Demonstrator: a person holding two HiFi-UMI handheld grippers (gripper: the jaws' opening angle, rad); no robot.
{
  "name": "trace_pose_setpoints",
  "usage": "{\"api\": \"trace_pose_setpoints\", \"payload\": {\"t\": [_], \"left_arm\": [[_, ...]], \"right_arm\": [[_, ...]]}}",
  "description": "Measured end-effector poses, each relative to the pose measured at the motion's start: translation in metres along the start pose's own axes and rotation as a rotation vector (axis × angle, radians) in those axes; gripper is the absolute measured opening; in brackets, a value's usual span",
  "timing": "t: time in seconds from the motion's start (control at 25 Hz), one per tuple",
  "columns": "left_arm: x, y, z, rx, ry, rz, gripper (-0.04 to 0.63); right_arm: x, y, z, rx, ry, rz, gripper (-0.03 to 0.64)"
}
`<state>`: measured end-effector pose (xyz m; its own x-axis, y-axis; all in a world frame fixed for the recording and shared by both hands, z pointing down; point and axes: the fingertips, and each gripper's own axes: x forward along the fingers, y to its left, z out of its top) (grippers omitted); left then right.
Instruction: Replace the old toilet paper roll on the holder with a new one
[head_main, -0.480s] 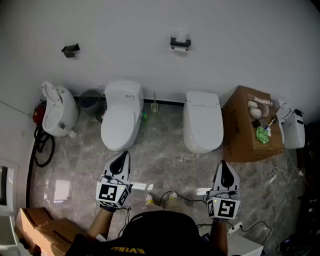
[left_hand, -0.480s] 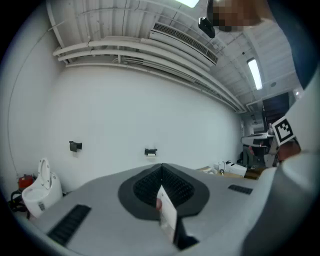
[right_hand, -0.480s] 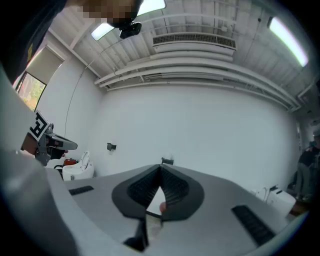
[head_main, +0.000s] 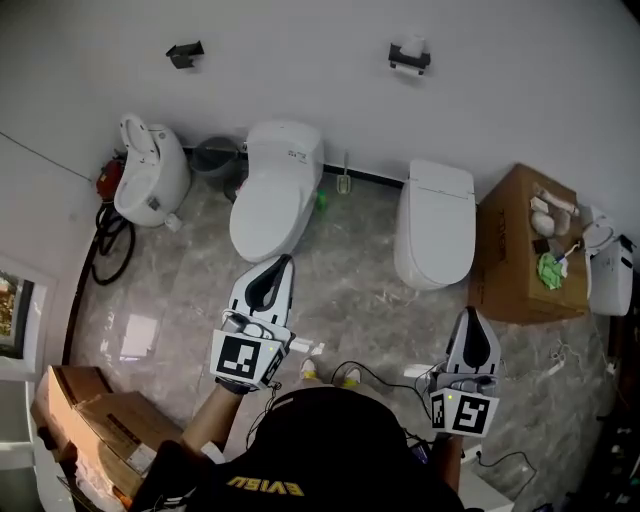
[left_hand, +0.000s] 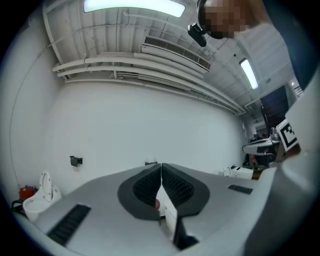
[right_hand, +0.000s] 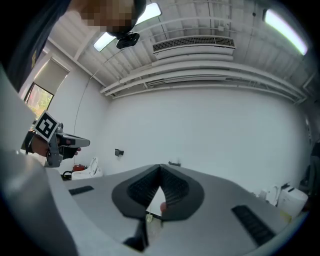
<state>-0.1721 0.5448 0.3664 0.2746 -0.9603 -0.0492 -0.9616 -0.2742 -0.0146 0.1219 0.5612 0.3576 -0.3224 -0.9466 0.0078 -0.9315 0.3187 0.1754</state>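
Toilet paper roll (head_main: 413, 44) sat on its holder (head_main: 409, 62), high on the white wall (head_main: 300, 70), above and a little left of the right toilet (head_main: 436, 230) and well apart from both claws. Only the head view showed the roll as a pale shape on the dark holder. In the two gripper views the holder was a small dark mark on the wall just above the jaw tips, and the roll could not be made out there. A second dark bracket (head_main: 185, 52) hung farther left, above a spot left of the left toilet (head_main: 275, 195).

Both hands held their claws level, pointing at the wall. The left claw (head_main: 284, 264) reached farther forward than the right claw (head_main: 470, 314). Each claw's jaws were pressed fully together and gripped nothing. Each gripper view caught the other claw's marker cube (right_hand: 46, 127) at its outer edge.

Marble floor (head_main: 350, 290) lay open between the claws and the toilets. A cardboard box (head_main: 515, 260) stood just beside the right toilet, and more boxes (head_main: 90, 410) sat at the person's left.
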Motion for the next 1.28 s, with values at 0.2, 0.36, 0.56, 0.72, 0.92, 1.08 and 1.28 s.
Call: {"api": "trace_pose_setpoints", "payload": {"t": [0.2,0.36,0.56,0.72,0.92,1.08,1.28], "left_arm": [[-0.008,0.002,-0.007,-0.034,-0.003,0.053,0.012],[-0.006,-0.014,-0.017,-0.037,0.020,0.022,0.014],[0.008,-0.025,-0.018,-0.027,0.024,0.018,0.014],[0.009,-0.024,-0.020,-0.014,0.030,0.011,0.014],[0.008,-0.014,-0.020,-0.013,0.037,0.038,0.014],[0.008,-0.007,-0.018,-0.005,0.042,0.064,0.015],[0.009,-0.003,-0.020,-0.010,0.054,0.059,0.123]], "right_arm": [[0.006,-0.020,-0.003,0.026,-0.022,-0.035,-0.005],[0.007,-0.022,-0.004,0.026,-0.040,-0.015,-0.005],[0.010,-0.027,-0.007,0.017,-0.029,0.013,-0.005],[0.011,-0.029,-0.009,0.012,-0.023,0.007,-0.003],[0.015,-0.024,-0.006,-0.019,-0.020,0.029,0.025],[0.017,-0.026,-0.007,-0.018,-0.012,0.029,0.067],[0.021,-0.024,-0.006,-0.015,-0.004,0.041,0.127]]}}
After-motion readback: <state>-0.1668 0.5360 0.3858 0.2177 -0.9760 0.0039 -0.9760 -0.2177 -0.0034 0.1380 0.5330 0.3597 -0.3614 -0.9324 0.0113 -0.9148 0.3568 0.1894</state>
